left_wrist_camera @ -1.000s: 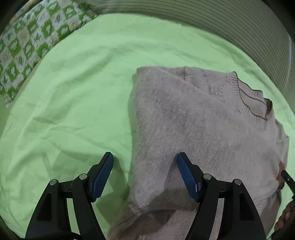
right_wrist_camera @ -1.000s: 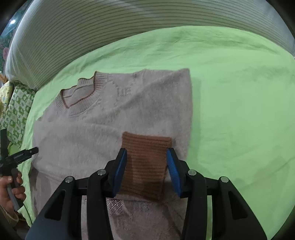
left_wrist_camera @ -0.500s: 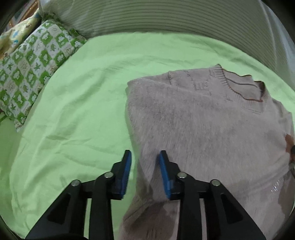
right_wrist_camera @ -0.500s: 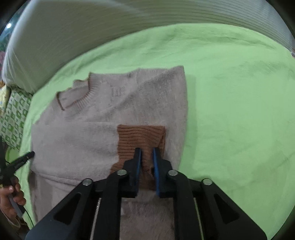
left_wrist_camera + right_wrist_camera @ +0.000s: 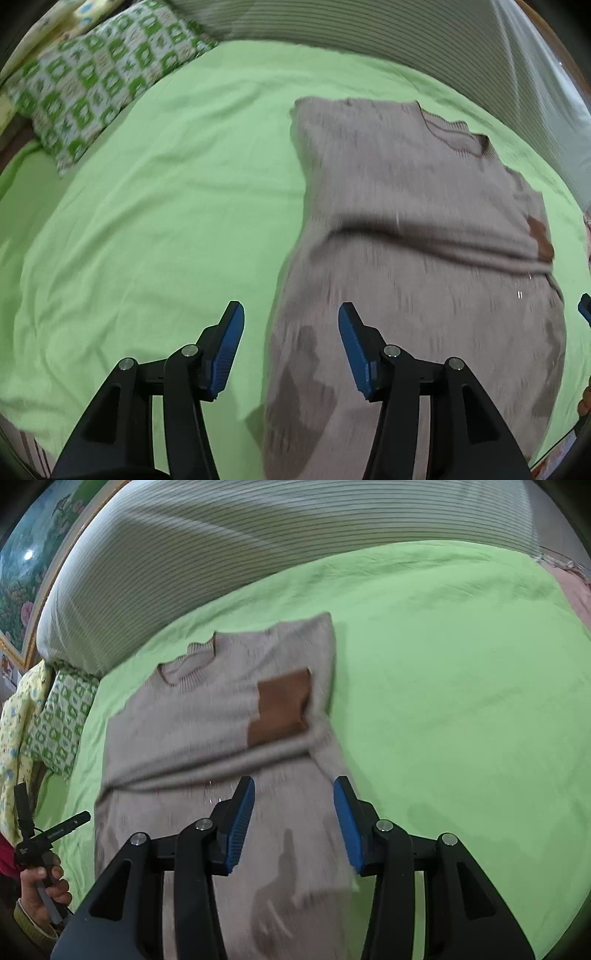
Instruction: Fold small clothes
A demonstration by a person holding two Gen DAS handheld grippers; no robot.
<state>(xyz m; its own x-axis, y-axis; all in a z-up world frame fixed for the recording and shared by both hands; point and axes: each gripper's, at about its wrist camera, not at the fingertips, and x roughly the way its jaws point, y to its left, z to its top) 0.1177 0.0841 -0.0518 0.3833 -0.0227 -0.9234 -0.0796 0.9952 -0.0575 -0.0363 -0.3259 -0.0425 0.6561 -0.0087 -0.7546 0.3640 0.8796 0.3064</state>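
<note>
A beige knit sweater (image 5: 406, 229) lies flat on the green bedsheet (image 5: 166, 206), neck toward the headboard, sleeves folded across the chest. A brown ribbed cuff (image 5: 282, 707) lies on its chest; it also shows in the left wrist view (image 5: 540, 240). My left gripper (image 5: 291, 332) is open and empty, held above the sweater's left edge near the hem. My right gripper (image 5: 293, 808) is open and empty, above the sweater's lower right part (image 5: 258, 775). The view is motion-blurred.
A green-and-white patterned pillow (image 5: 103, 81) lies at the bed's far left, also in the right wrist view (image 5: 62, 716). A striped headboard cushion (image 5: 258, 554) runs along the back. The sheet (image 5: 461, 701) extends to the right of the sweater.
Both grippers had shut on the sweater half a second ago; now both are open and pulled back and up. The brown cuff lies farther up on the chest.
</note>
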